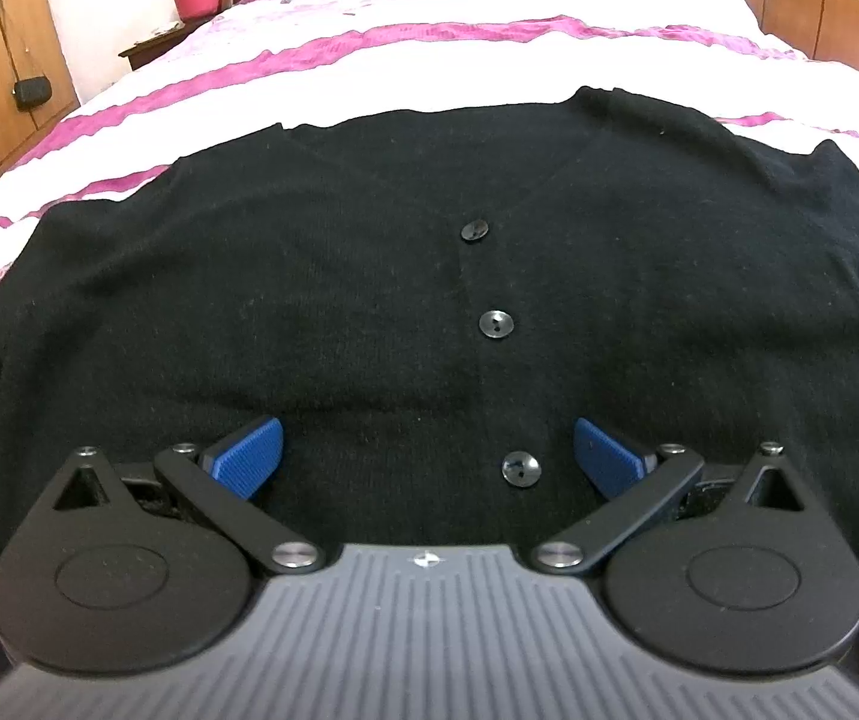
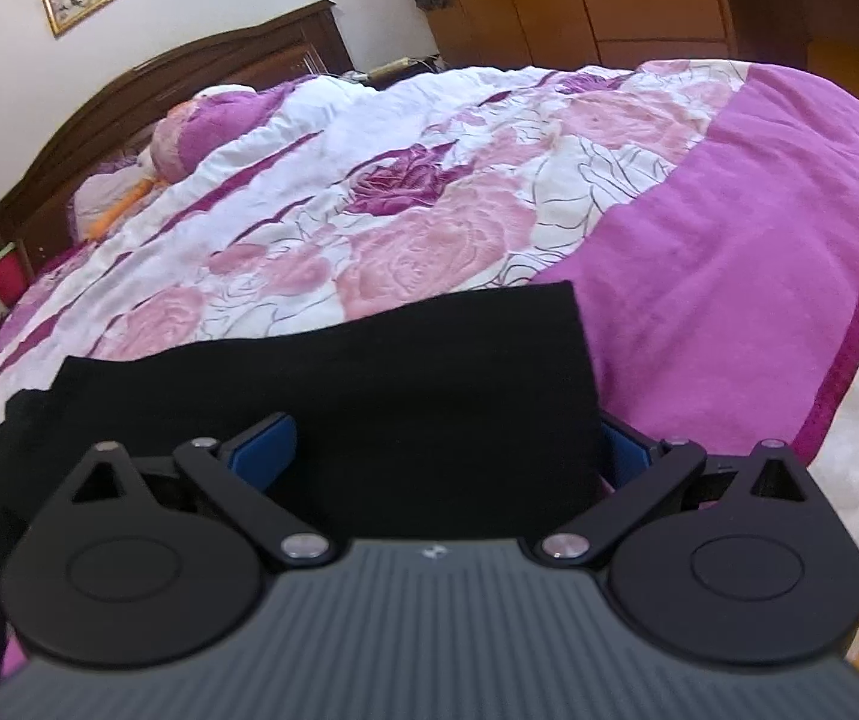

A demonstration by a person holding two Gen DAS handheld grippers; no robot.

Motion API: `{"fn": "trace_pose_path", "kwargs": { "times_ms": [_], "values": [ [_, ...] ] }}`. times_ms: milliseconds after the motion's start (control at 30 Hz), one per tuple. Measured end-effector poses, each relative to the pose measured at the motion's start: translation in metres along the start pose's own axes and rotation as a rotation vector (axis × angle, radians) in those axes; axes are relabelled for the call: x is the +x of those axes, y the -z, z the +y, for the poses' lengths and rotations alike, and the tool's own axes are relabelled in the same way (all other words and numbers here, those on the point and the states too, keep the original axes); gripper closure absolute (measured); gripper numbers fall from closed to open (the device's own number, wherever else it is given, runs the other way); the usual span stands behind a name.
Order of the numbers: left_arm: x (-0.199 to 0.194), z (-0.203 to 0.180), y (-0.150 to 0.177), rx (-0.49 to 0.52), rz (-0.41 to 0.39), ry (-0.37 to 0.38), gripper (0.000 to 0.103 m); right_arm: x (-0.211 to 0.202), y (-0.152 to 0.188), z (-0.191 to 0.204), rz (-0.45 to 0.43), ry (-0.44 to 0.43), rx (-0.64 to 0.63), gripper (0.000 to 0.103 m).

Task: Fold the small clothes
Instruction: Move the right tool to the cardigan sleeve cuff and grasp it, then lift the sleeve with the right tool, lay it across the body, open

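Left wrist view: a black cardigan (image 1: 369, 276) lies spread flat, buttoned, across the centre of the frame on a bed (image 1: 429, 18) with a pink and purple floral cover. The left gripper (image 1: 426, 459) sits at lower centre with its blue pads (image 1: 248, 456) wide apart over the lowest button (image 1: 520, 468). Right wrist view: the right gripper (image 2: 447, 459), likewise spread, straddles a sleeve (image 2: 429, 384) at lower centre; contact cannot be told.
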State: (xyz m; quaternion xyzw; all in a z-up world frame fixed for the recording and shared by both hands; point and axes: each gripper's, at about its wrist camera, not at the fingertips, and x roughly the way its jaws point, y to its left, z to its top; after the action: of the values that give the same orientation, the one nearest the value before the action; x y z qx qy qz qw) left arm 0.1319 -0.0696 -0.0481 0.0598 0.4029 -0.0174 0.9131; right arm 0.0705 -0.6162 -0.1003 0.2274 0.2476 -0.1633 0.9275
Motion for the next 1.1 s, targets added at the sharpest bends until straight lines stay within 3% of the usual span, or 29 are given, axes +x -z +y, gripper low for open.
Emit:
{"fn": "trace_pose_path", "kwargs": {
  "times_ms": [67,133,200,233,300,333,767,1100],
  "values": [
    [-0.001,0.0,0.001,0.002,-0.005,-0.003,0.0,-0.001,0.0,-0.002,-0.013,-0.01,0.023,0.004],
    [-0.002,-0.001,0.002,0.003,-0.007,-0.004,0.0,-0.005,-0.002,-0.006,-0.033,-0.023,0.07,0.015],
    [-0.003,-0.001,0.002,0.001,-0.007,-0.005,0.0,-0.009,-0.004,-0.01,-0.05,-0.04,0.114,0.041],
    [-0.003,-0.001,0.002,0.002,-0.008,-0.006,0.0,-0.011,-0.007,-0.012,-0.054,-0.05,0.132,0.049],
    [-0.004,-0.002,0.002,0.003,-0.01,-0.007,0.0,-0.015,-0.009,-0.012,-0.056,-0.056,0.141,0.082],
    [-0.004,-0.001,0.001,0.002,-0.01,-0.006,0.0,-0.017,-0.011,-0.011,-0.059,-0.054,0.139,0.087],
    [-0.027,0.022,0.002,-0.053,-0.01,0.013,0.0,-0.059,-0.044,-0.002,-0.194,-0.057,0.178,0.092],
    [-0.048,0.036,0.003,-0.057,-0.037,0.026,0.0,-0.065,-0.06,0.058,-0.17,-0.162,0.065,0.092]
  ]
}}
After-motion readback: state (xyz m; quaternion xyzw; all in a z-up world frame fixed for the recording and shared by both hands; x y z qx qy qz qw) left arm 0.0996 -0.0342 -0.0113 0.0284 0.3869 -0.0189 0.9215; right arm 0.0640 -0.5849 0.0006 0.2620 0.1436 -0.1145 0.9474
